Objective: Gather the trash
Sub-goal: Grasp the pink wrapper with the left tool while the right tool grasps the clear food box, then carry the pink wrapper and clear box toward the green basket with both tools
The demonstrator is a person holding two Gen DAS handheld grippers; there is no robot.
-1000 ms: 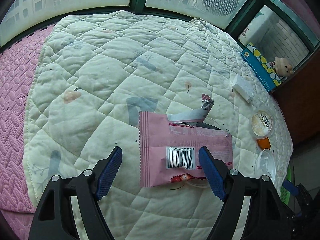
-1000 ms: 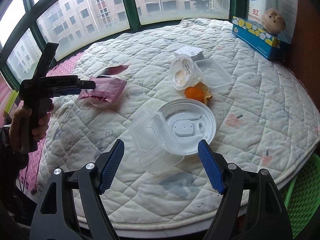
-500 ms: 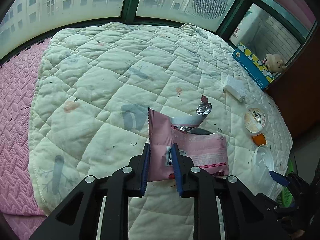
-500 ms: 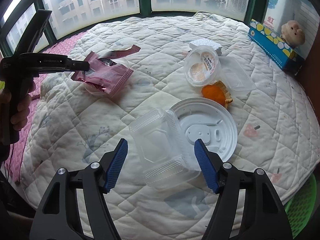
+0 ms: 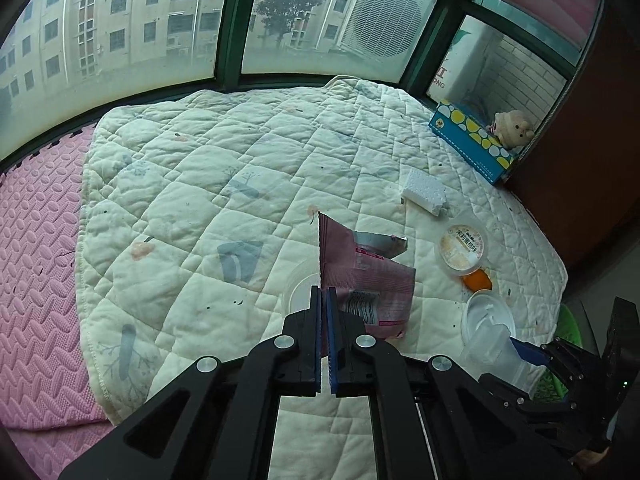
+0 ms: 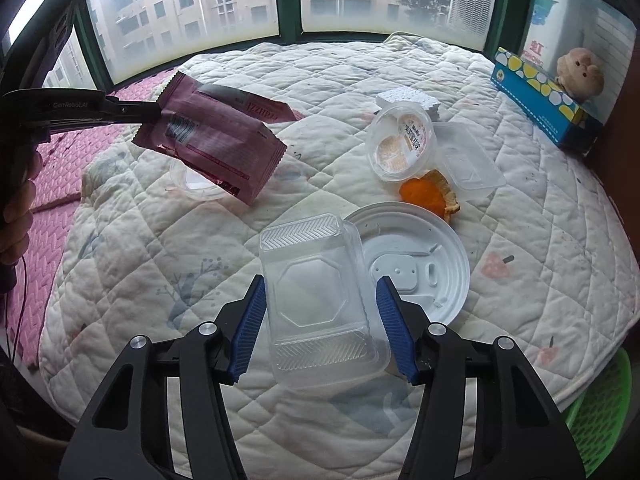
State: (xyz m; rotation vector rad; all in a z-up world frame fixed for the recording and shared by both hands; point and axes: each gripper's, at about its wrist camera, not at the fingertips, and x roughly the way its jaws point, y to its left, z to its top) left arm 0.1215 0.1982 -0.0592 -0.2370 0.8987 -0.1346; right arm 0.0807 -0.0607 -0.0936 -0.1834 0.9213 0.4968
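Right wrist: ribbed blue pads [image 6: 248, 322] flank clear ridged plastic box [image 6: 320, 300].

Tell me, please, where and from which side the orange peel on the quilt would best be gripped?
Probably by its curled, raised outer edge, coming from above on the near side. The orange peel lies beside the white round lid, with the pudding cup and a clear tray crowding its far side.

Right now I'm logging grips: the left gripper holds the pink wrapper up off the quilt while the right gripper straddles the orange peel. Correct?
Not quite. The right gripper straddles the clear tray, not the orange peel, which lies farther back; the right wrist view shows it. The left gripper does hold the pink wrapper up off the quilt.
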